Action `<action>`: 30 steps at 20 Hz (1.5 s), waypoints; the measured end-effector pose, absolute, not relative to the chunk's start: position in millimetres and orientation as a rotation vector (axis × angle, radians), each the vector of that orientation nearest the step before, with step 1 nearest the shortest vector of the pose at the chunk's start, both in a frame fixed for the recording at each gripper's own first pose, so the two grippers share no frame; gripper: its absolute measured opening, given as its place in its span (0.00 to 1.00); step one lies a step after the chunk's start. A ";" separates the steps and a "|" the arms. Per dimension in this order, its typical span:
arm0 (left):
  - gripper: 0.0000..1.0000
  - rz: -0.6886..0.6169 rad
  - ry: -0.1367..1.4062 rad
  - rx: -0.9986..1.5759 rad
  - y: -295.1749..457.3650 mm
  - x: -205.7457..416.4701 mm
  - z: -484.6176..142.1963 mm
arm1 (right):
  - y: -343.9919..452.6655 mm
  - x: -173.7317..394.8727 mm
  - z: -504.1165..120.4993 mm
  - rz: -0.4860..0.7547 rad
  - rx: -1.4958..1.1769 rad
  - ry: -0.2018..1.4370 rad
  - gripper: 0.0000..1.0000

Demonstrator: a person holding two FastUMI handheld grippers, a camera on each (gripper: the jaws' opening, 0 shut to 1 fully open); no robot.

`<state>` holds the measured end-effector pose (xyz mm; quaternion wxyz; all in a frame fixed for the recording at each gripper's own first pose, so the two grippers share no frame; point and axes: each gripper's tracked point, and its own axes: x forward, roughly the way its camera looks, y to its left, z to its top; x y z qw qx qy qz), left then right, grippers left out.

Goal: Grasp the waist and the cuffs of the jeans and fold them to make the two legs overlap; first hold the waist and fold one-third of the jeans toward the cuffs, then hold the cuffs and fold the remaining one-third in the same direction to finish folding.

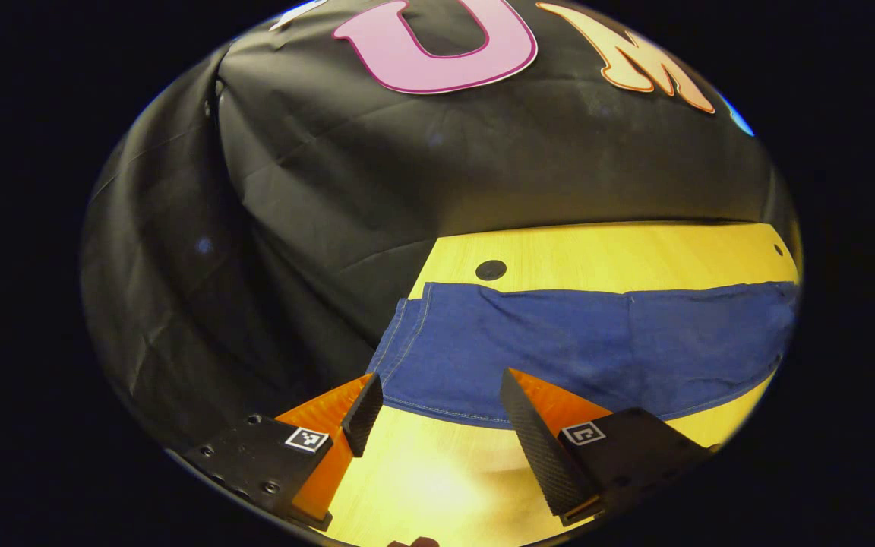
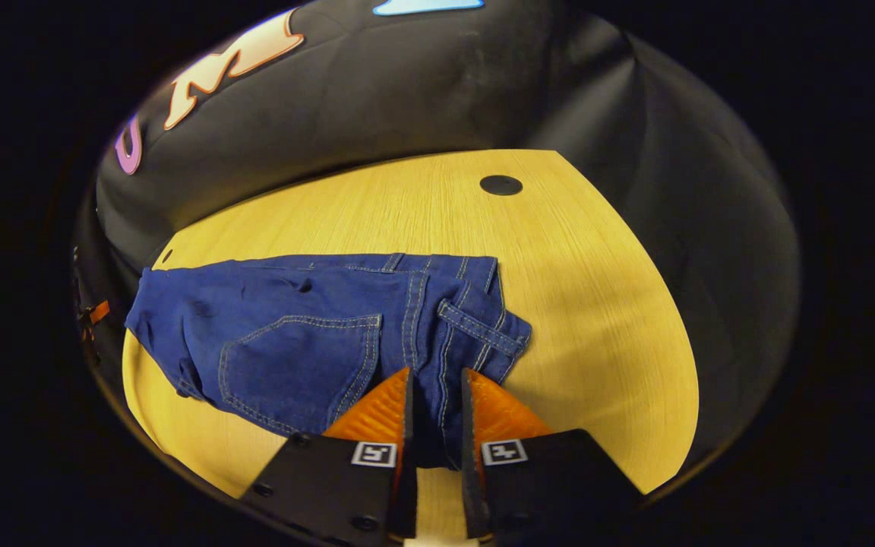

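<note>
Blue jeans (image 1: 597, 342) lie flat across the yellow wooden table (image 1: 597, 254). In the left gripper view the cuff end (image 1: 415, 334) reaches the table's left edge. My left gripper (image 1: 439, 376) stands open just in front of it, its fingers astride the near hem with nothing held. In the right gripper view the jeans (image 2: 293, 327) show a back pocket and the waistband (image 2: 475, 319) with belt loops. My right gripper (image 2: 437, 374) is shut on the near part of the waist, and denim fills the narrow gap between its fingers.
A round black cap (image 2: 500, 184) is set into the table (image 2: 597, 289) near its far corner, and a second cap (image 1: 491, 270) sits behind the cuff end. The black cloth wall hangs close behind the table. Bare wood lies right of the waist.
</note>
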<state>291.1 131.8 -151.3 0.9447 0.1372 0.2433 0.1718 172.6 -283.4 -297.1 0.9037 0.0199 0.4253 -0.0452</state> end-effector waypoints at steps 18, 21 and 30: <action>0.96 0.162 0.511 0.178 164.3 304.8 -183.4 | -193.4 177.7 -125.9 -0.261 -0.035 0.554 0.05; 0.96 0.112 0.520 0.182 175.0 312.5 -194.6 | -135.8 193.2 -85.6 -0.232 -0.125 0.476 0.00; 0.96 0.021 0.502 0.164 189.5 334.6 -205.3 | 106.2 226.6 -107.0 0.135 -0.301 0.420 0.02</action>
